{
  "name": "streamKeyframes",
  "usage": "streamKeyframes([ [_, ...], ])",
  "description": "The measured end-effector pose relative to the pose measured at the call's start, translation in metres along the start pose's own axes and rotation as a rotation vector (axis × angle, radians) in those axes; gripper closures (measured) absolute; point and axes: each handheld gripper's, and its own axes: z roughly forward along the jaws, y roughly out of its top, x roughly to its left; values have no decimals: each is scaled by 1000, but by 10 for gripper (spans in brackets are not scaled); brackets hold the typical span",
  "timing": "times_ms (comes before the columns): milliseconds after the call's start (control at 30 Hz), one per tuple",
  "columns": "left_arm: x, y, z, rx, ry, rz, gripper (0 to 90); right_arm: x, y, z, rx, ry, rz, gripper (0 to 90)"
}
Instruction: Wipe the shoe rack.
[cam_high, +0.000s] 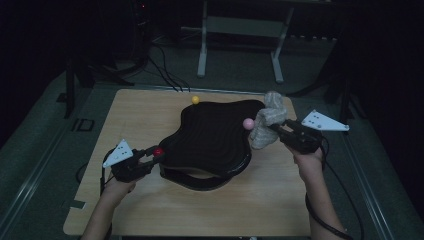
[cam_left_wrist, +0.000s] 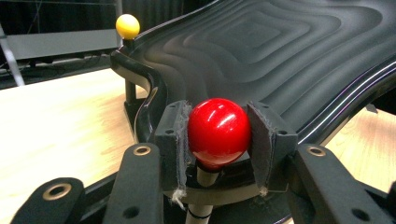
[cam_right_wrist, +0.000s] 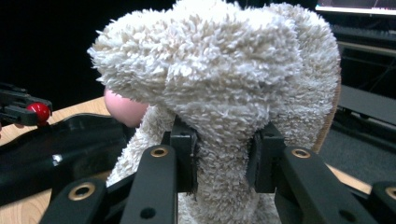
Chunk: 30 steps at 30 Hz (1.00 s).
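High view: wooden tabletop under dim light, carrying a black wavy tray on a dark stand at centre. Ridged, rippled surface on the tray, tilted, with knobs on stems at its corners. At the tray's right edge, held clear of the tabletop, a fluffy cream cloth, bunched and draped against a pink knob; pinched by the right claw, pads pressed into the pile of the cloth, pink knob peeking out just beside it. At the near left corner, left claw clamped on a red knob, one pad against each side. At the far corner, a yellow knob, untouched, well apart from both claws.
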Motion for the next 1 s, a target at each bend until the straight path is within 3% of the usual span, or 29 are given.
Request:
streamKeyframes([
  [167,0,-1,0,-4,0,-3,598,7,-10,16,55,-10,-25,686],
  [333,1,-2,0,-12,-11,-11,599,0,-34,19,97,-19,30,686],
  [400,1,-1,0,-3,-7,-2,599,-3,-30,14,93,-31,37,686],
  [533,1,0,0,-1,-8,2,599,-6,-3,-1,1,-25,47,686],
  [667,1,-1,0,-2,-6,1,599,-5,12,4,-9,-30,16,684],
  [800,0,-1,0,-2,-6,0,599,-10,-5,20,70,-63,12,686],
  [1000,1,-2,0,-8,-13,-7,599,-23,-39,21,154,-98,72,688],
])
